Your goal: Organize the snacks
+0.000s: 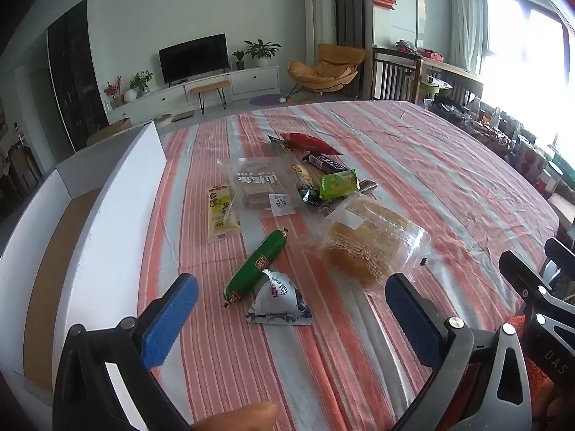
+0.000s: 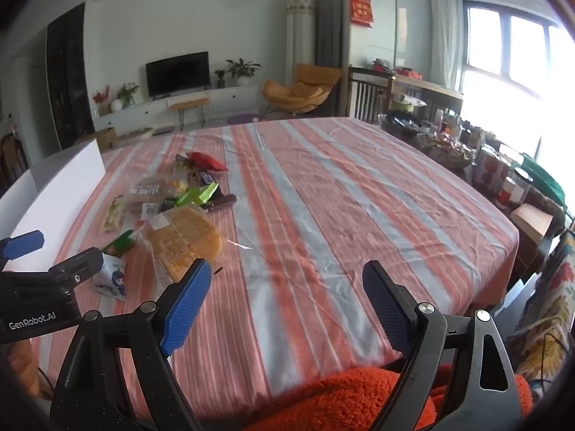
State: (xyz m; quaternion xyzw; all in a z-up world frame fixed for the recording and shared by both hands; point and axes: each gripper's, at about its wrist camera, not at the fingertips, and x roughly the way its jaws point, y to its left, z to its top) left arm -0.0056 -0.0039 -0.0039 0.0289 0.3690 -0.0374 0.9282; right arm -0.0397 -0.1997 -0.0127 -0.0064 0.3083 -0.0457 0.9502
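The white box (image 1: pixel 118 194) stands at the table's left edge; beside it the snacks lie loose on the striped cloth (image 1: pixel 413 179). The green sausage (image 1: pixel 256 266) looks light, firm and slick, best pinched across its middle; the crinkly cake bag (image 1: pixel 370 248) looks soft and crushable. The left gripper (image 1: pixel 291 319) hovers wide and empty above them; the right gripper (image 2: pixel 287 309) is also wide, holding nothing.

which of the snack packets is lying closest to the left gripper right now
The white-and-blue packet, just ahead of the open left gripper, beside the green sausage; the others lie farther up the table.
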